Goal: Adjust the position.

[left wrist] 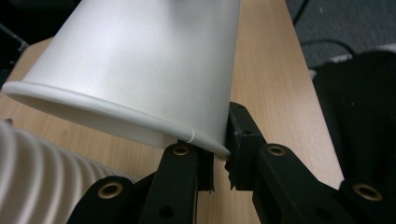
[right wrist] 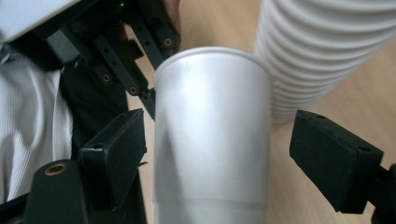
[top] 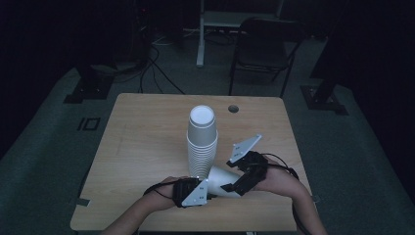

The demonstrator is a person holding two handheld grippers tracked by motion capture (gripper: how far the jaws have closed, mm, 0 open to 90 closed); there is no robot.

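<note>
Wooden table (top: 142, 142): bare top left of centre and along the far edge; a small round cable hole (top: 233, 108) near the far edge. Work sits close to the near edge, right of centre, with little room between hands and that edge.

One stack of white paper cups (top: 201, 142), upside down, at table centre; ribbed rims nested, number in stack too fine to count. Stack stands just behind the grippers.

One single paper cup (top: 224, 180), white, plain, smooth wall, rolled rim, lying tilted on its side between the two grippers, just in front of the stack's foot.

Two grippers. Left gripper (left wrist: 219, 161): jaws drawn together, pinching the single cup's rim wall, one pad inside, one outside. Right gripper (right wrist: 217, 154): jaws apart, straddling the cup's body; a gap shows on the right side, left pad close to the wall, contact not clear.

Two forearms enter from the near edge.
</note>
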